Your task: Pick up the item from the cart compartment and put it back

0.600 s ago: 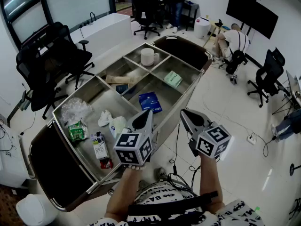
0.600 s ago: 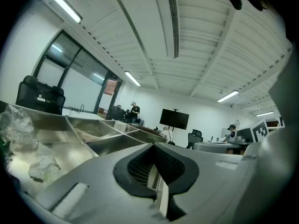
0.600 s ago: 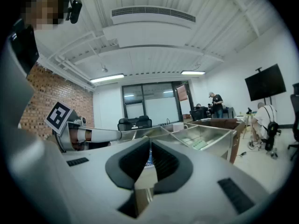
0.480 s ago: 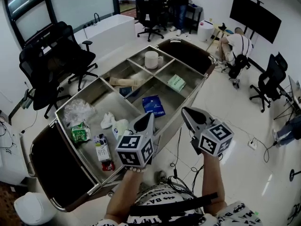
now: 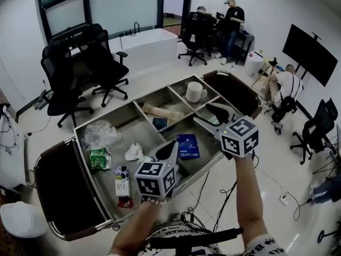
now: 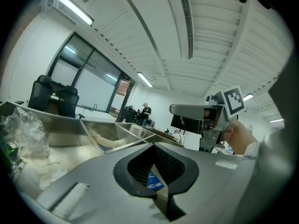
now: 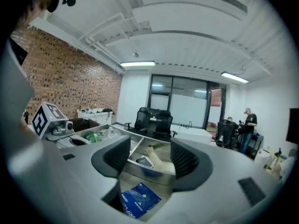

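Blue packet [image 5: 187, 146] lies flat on floor of cart [image 5: 76, 137] middle compartment, near cart's front rim. Right gripper [image 5: 205, 113] over same compartment, jaws spread wide, empty. Left gripper [image 5: 173, 144] at cart's front rim, jaws closed together, empty. Packet probably light, thin, floppy, slick; best pinched at edge or corner.

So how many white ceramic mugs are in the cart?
1: the white ceramic mug stands in a far compartment of the steel cart. The right gripper covers its neighbour, where another may hide.
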`<state>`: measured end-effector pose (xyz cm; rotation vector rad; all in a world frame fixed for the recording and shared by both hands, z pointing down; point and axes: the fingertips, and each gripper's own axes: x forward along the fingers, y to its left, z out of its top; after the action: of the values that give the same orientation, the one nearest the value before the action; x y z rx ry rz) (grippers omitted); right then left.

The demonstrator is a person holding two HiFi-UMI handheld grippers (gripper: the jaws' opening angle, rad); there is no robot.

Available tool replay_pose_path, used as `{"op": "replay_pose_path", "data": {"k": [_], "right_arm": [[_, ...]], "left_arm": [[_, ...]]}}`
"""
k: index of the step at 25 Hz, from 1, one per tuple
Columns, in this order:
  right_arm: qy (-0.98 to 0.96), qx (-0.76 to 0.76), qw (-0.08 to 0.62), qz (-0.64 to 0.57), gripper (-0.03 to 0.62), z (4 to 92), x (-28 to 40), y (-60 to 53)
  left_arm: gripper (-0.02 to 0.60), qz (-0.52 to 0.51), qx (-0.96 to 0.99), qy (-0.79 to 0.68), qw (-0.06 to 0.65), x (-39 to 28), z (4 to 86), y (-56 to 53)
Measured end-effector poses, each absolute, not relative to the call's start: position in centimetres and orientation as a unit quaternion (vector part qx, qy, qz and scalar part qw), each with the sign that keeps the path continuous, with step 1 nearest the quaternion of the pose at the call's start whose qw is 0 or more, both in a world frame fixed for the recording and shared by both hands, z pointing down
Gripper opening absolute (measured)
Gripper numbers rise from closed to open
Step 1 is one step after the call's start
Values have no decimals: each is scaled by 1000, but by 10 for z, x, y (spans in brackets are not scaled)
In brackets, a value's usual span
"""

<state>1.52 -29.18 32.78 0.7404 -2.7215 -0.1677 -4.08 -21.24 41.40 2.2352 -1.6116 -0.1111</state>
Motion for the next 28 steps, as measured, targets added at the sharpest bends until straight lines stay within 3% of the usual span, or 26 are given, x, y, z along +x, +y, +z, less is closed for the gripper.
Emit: {"op": "replay_pose_path", "data": {"k": [10, 24, 28], "right_arm": [[-935, 134, 323, -69, 327, 385, -88, -362], [-842, 36, 538, -29, 302, 524, -157, -428], [-814, 37, 580, -23, 269, 557, -162, -444]], "left_arm": [[0, -32, 761, -608, 225, -59, 436, -232], [0, -30, 730, -634, 255, -82, 441, -238], [0, -36, 721, -640, 261, -89, 447, -231]]}}
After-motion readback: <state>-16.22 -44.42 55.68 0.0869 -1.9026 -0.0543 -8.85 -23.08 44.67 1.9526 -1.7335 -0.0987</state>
